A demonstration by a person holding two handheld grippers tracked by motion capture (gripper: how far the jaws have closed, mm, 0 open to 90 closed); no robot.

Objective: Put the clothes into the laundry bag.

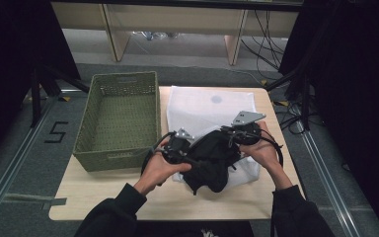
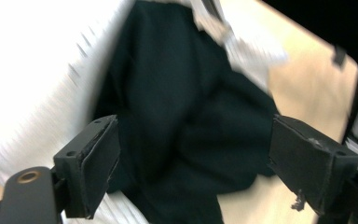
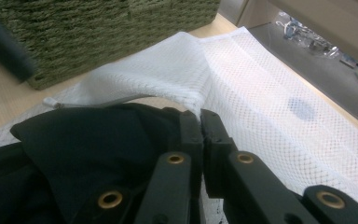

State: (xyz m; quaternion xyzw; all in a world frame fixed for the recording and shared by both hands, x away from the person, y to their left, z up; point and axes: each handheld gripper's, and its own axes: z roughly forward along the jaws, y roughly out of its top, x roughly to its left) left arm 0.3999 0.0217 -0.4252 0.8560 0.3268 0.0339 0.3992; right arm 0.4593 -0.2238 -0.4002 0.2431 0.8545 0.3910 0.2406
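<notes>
Item one, my left gripper [image 1: 190, 159]: lower centre of the high view, just left of the dark bundle. In the left gripper view its two pads [image 2: 95, 163] stand wide apart, with the black garment [image 2: 186, 121] lying between and beyond them; neither pad presses on the cloth, so it holds nothing.

Item two, my right gripper [image 1: 225, 132]: right of centre in the high view, grey three-cornered plate on top. In the right gripper view its jaws are pressed together at the centre of the frame, pinching the hemmed edge of the white mesh bag [image 3: 261, 88] where that edge meets the black garment.

Item three, black garment [image 1: 211, 158]: crumpled heap at centre of the high view, between my two hands, lying on the near part of the mesh bag.

Item four, white mesh bag [image 1: 197, 106]: spread flat on the wooden table [image 1: 103, 197], reaching toward the upper centre of the frame.

Item five, green woven basket [image 1: 118, 118]: upper left of the table, just beside the bag.
</notes>
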